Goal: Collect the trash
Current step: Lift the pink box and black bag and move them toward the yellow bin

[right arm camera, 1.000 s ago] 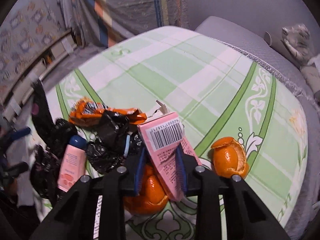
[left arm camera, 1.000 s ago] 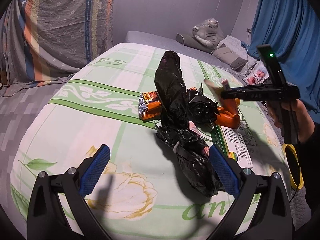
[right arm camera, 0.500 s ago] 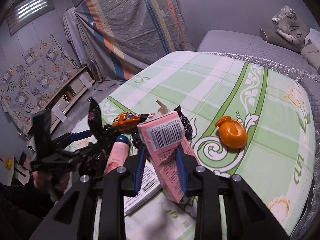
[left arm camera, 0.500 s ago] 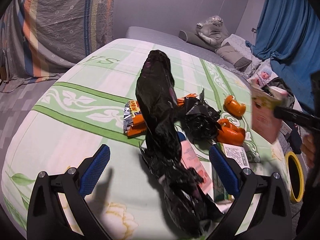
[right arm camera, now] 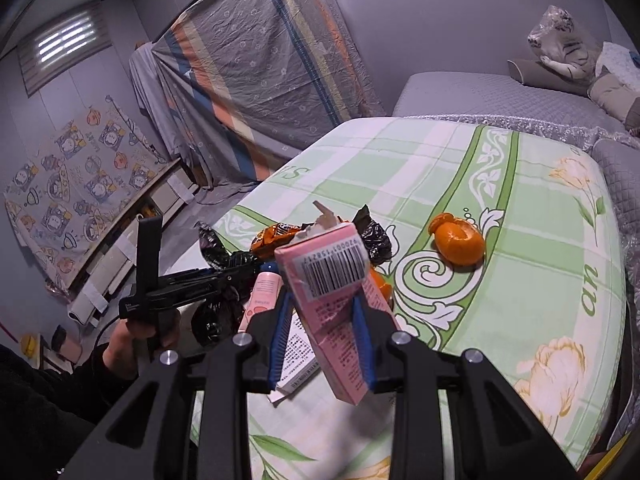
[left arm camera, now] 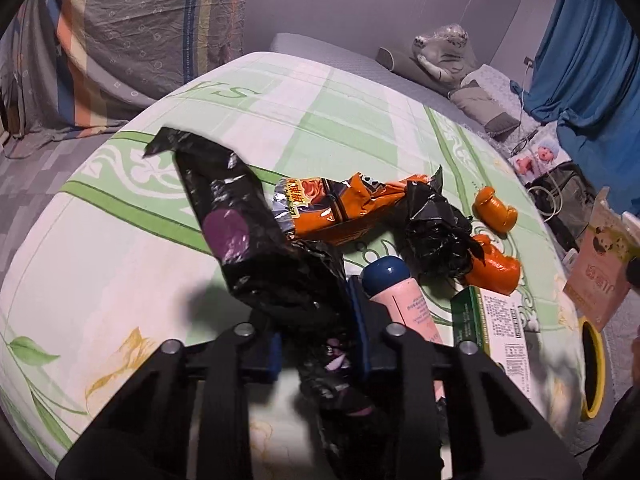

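Left hand-held gripper [left arm camera: 316, 340] clamps black trash bag [left arm camera: 256, 248]; right hand-held gripper [right arm camera: 322, 340] pinches pink carton [right arm camera: 332, 292]. We spread bag mouth before dropping carton in.

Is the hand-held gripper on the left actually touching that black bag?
Touching. The left wrist view shows the left hand-held gripper with its blue pads pressed against both sides of the black bag.

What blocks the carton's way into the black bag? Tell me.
The bag itself: the left gripper is shut on it, no open mouth shows. The right gripper holds the carton apart from it; nothing else intervenes.
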Demonstrator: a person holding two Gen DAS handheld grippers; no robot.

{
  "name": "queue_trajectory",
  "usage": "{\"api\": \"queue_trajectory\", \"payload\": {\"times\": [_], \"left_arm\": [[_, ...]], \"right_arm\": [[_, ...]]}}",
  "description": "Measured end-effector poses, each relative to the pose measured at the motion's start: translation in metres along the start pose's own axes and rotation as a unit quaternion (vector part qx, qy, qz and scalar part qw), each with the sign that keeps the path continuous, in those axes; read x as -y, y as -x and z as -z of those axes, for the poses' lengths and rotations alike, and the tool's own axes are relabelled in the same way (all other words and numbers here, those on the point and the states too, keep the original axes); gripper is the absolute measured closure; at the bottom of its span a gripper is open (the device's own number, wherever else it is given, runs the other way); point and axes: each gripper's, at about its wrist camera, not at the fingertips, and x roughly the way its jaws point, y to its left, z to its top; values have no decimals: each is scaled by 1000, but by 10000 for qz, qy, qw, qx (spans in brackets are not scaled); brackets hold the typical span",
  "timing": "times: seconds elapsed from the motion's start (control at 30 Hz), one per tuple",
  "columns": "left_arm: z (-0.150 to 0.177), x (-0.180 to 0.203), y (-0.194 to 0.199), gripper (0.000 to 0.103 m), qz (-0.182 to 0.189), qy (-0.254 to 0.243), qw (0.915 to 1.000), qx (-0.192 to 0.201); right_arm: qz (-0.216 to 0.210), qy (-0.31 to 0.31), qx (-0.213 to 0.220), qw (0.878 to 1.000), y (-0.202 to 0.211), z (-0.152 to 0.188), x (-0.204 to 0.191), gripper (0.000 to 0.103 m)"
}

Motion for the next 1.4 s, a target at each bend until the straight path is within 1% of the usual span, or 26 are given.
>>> {"api": "queue_trajectory", "payload": {"times": [0.03, 0.17, 0.3, 0.4, 0.5, 0.57, 0.63, 0.77, 0.9, 1.07, 1.17, 1.27, 1.4], "left_arm": [[1, -2, 4, 83, 35, 26, 10000, 34], [3, -5, 26, 84, 112, 90, 9996, 254], [2, 4, 62, 84, 151, -45, 9974, 699], [-2, 19, 83, 84, 101, -284, 9945, 999], [-3, 43, 98, 84, 11, -655, 9899, 1257], [-5, 55, 101, 84, 66, -793, 9884, 1290], [-5, 70, 101, 84, 161, -934, 9875, 1259], [-1, 92, 101, 84, 268, -1185, 9839, 1310], [2, 116, 102, 84, 539, -1403, 9800, 1303], [8, 152, 102, 84, 842, -1755, 9722, 1299], [10, 180, 103, 84, 1053, -1986, 9652, 1335], [11, 200, 104, 84, 1213, -2147, 9595, 1365], [13, 232, 104, 84, 1423, -2398, 9496, 1430]], "right_arm": [[3, -25, 2, 10000, 1, 1, 1, 75], [17, -141, 83, 9999, 8, 7, 2, 75], [33, -212, 200, 9996, 18, 12, 1, 75], [30, -282, 314, 9991, 27, 14, 1, 75], [11, -316, 411, 9987, 36, 17, -2, 75], [14, -334, 459, 9984, 41, 21, -4, 75], [-74, -390, 476, 9981, 45, 25, -5, 75], [-52, -485, 525, 9974, 52, 35, -5, 75], [59, -611, 607, 9963, 62, 47, -3, 75], [215, -837, 789, 9931, 82, 60, 7, 75], [351, -984, 947, 9900, 98, 65, 15, 75], [542, -1098, 1098, 9864, 114, 70, 23, 75], [827, -1232, 1328, 9800, 139, 78, 35, 75]]}}
